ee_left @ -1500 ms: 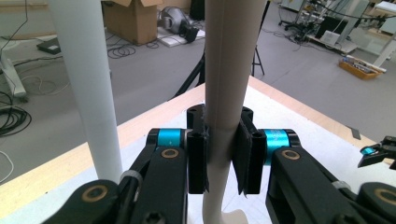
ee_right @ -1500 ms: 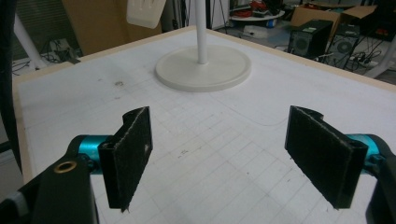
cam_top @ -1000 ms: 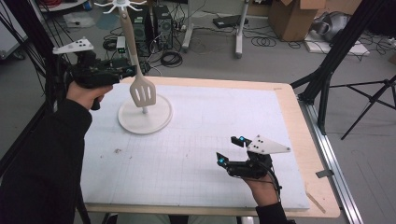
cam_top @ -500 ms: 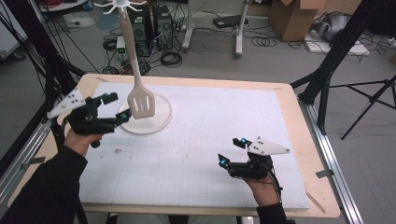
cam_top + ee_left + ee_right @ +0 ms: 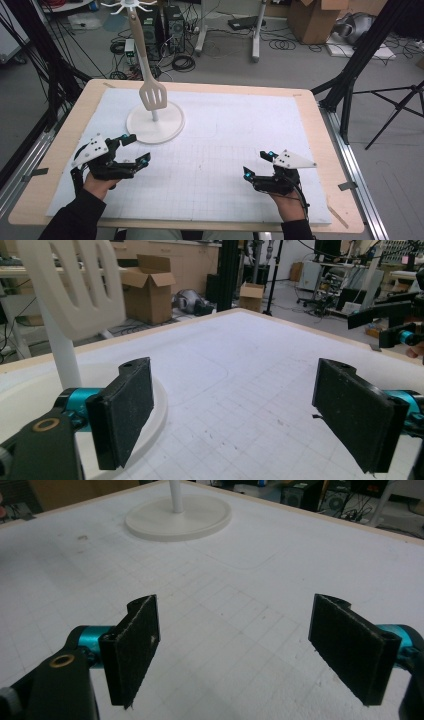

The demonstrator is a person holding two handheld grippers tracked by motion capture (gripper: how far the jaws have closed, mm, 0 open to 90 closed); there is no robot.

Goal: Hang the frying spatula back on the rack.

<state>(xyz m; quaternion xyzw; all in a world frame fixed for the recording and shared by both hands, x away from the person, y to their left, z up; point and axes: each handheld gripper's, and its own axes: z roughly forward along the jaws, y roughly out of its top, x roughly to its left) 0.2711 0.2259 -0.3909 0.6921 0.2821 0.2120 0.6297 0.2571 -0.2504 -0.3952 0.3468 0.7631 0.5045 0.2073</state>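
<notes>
The left gripper (image 5: pixel 134 150) had let go of the spatula (image 5: pixel 151 92) and dropped to the near left of the tabletop (image 5: pixel 300 107), its jaws having just opened wide, nothing between them; the spatula hung on the stand (image 5: pixel 155 125), far left, so the hanging looked done; the right gripper (image 5: pixel 256 164) rested near right, jaws apart and empty.

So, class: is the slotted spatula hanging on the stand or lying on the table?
Hanging. The slotted spatula dangles from a hook atop the stand, its blade above the round base.
</notes>
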